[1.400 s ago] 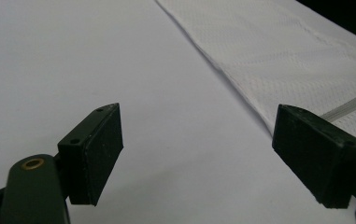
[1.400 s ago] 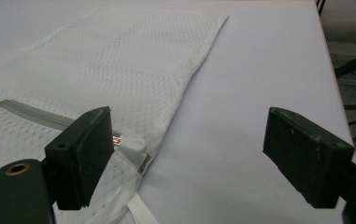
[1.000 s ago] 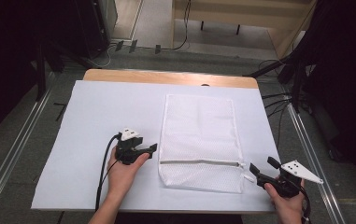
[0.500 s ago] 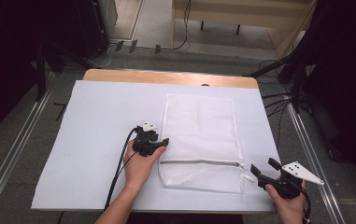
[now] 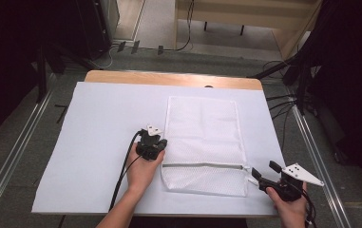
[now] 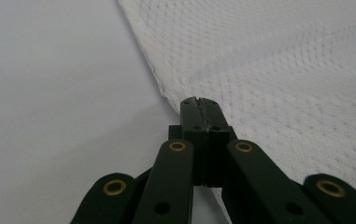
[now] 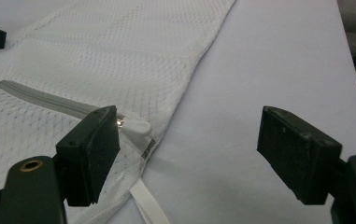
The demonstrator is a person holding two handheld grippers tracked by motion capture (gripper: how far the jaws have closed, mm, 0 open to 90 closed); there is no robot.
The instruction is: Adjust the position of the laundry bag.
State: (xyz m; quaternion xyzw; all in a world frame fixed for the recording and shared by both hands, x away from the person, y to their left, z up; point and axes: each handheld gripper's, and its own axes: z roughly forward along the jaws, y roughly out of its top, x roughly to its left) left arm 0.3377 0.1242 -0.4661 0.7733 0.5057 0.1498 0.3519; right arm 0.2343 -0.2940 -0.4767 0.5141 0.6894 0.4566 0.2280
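Note:
A white mesh laundry bag (image 5: 202,128) lies flat on the white table cover (image 5: 102,118), with its grey zipper (image 5: 202,166) running across near the front end. My left gripper (image 5: 161,142) is at the bag's left edge. In the left gripper view its jaws are pressed together (image 6: 198,105) on the slightly lifted hem of the mesh bag (image 6: 283,70). My right gripper (image 5: 264,169) stands open at the bag's front right corner. In the right gripper view (image 7: 189,154) the white zipper pull (image 7: 134,125) lies just beside the left jaw, not held.
A white ribbon loop (image 7: 150,207) sticks out from the bag's corner. The wooden table edge (image 5: 169,78) shows at the back. Cables and dark stands lie on the floor to the right (image 5: 288,99). Metal rails run along both sides.
My left gripper has travelled right and forward from the bare cover to the bag's left edge, and its jaws, apart a second ago, are shut now. The right gripper has stayed put.

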